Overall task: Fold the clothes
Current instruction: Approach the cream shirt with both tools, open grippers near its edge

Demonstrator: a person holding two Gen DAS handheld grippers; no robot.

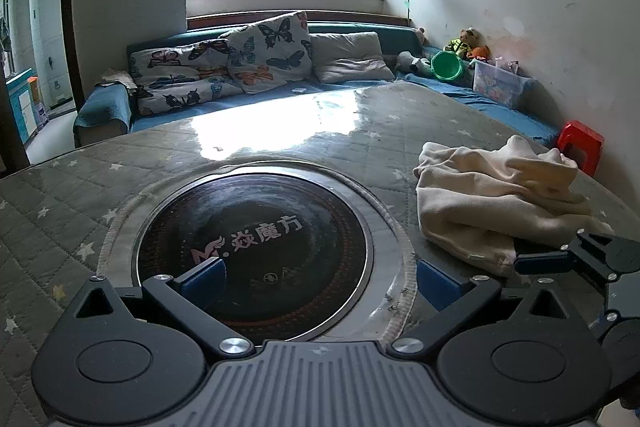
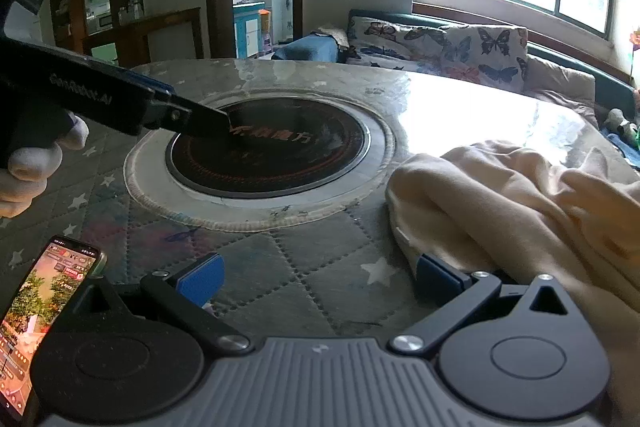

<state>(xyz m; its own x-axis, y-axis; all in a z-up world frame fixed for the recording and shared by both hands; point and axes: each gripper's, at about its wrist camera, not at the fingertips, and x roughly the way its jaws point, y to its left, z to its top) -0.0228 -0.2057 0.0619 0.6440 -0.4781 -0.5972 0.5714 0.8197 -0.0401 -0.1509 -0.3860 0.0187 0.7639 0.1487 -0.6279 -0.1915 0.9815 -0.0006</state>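
Observation:
A crumpled cream garment (image 1: pixel 496 199) lies in a heap on the right side of the quilted round table (image 1: pixel 60 211); it also shows in the right wrist view (image 2: pixel 520 203). My left gripper (image 1: pixel 320 279) is open and empty, hovering over the black round cooktop (image 1: pixel 256 247). My right gripper (image 2: pixel 320 279) is open, low over the table, with its right fingertip (image 2: pixel 438 277) at the garment's near edge. The right gripper also shows at the right edge of the left wrist view (image 1: pixel 532 261), next to the garment.
A phone (image 2: pixel 44 299) with a lit screen lies at the table's near left. The cooktop (image 2: pixel 272 147) is set in the table's middle. A blue sofa (image 1: pixel 280 95) with butterfly pillows, a red stool (image 1: pixel 580 143) and toys stand beyond the table.

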